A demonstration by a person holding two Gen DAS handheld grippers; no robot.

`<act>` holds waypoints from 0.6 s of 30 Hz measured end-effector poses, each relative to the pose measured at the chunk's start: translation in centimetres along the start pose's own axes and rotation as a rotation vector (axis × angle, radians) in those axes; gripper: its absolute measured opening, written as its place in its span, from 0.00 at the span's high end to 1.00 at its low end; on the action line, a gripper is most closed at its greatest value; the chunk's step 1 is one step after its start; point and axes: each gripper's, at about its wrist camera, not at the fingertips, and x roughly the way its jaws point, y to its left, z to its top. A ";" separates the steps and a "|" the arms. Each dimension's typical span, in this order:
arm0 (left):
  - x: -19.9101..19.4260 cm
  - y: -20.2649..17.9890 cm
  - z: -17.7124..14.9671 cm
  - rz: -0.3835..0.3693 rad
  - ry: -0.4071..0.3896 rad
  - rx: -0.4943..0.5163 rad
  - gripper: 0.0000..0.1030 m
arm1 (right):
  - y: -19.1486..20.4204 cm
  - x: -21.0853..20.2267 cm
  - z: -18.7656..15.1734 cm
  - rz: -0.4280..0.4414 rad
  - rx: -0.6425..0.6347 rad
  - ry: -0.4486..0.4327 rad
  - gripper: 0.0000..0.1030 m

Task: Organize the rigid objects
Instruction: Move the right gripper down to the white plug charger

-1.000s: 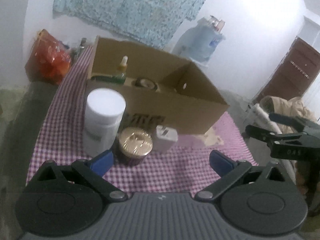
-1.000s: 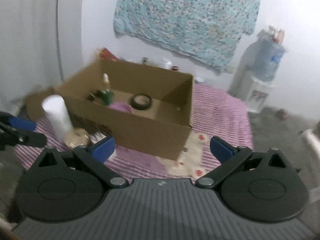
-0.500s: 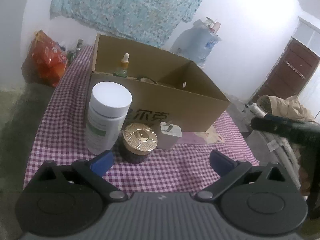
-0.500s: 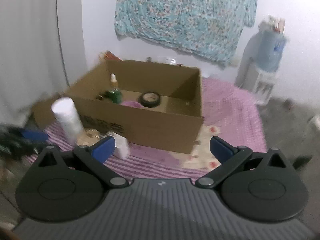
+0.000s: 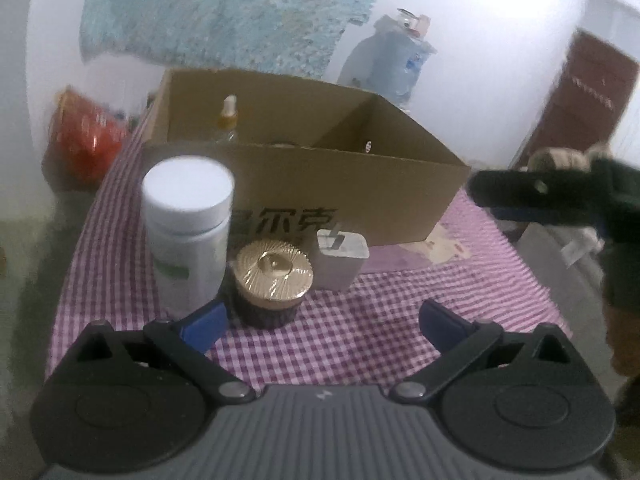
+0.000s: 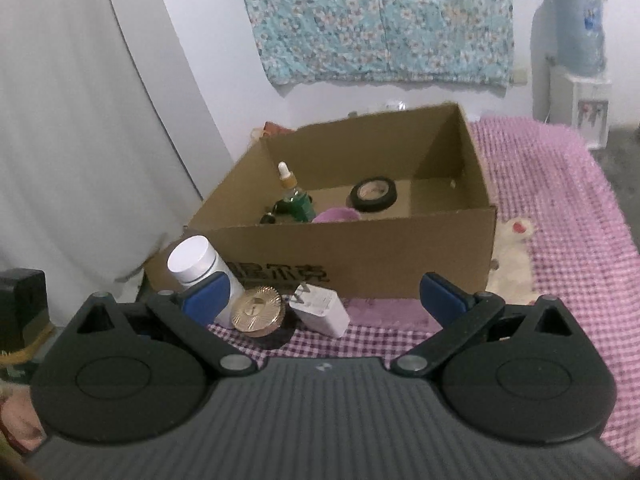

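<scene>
A purple-and-white checked cloth (image 6: 560,240) covers the surface; whether a bed or a desk lies beneath cannot be told. Its right part lies bare, with open room to the right of the box. The cardboard box (image 6: 360,256) stands open-topped toward the cloth's left, its near wall printed with dark characters. Inside it, at the left, a dropper bottle (image 6: 290,188) stands upright beside a green item; a purple bowl (image 6: 335,214) shows just over the near rim, and a roll of black tape (image 6: 374,194) lies flat farther back. The box's right half is clear floor.

In front of the near wall stand three things in a tight row: a white bottle (image 5: 188,228) with a white cap at the left, a dark jar with a gold lid (image 5: 273,276) just beside it, and a white charger plug (image 5: 340,258) to the right, prongs up.

The left tongs (image 5: 322,316) are spread wide and empty above the bare cloth near the front edge. The right tongs (image 6: 324,294) are likewise spread wide, holding nothing.
</scene>
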 end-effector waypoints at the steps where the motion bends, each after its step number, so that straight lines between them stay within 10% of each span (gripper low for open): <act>1: 0.1 -0.6 0.0 0.014 -0.010 0.036 0.00 | -0.3 0.4 0.0 0.009 0.013 0.009 0.01; 10: 2.0 -3.9 0.8 0.019 -0.064 0.227 0.01 | -2.9 4.4 -0.6 0.100 0.147 0.064 0.02; 18: 5.3 -5.1 2.0 0.038 -0.003 0.273 0.28 | -4.5 7.4 -1.2 0.147 0.223 0.116 0.22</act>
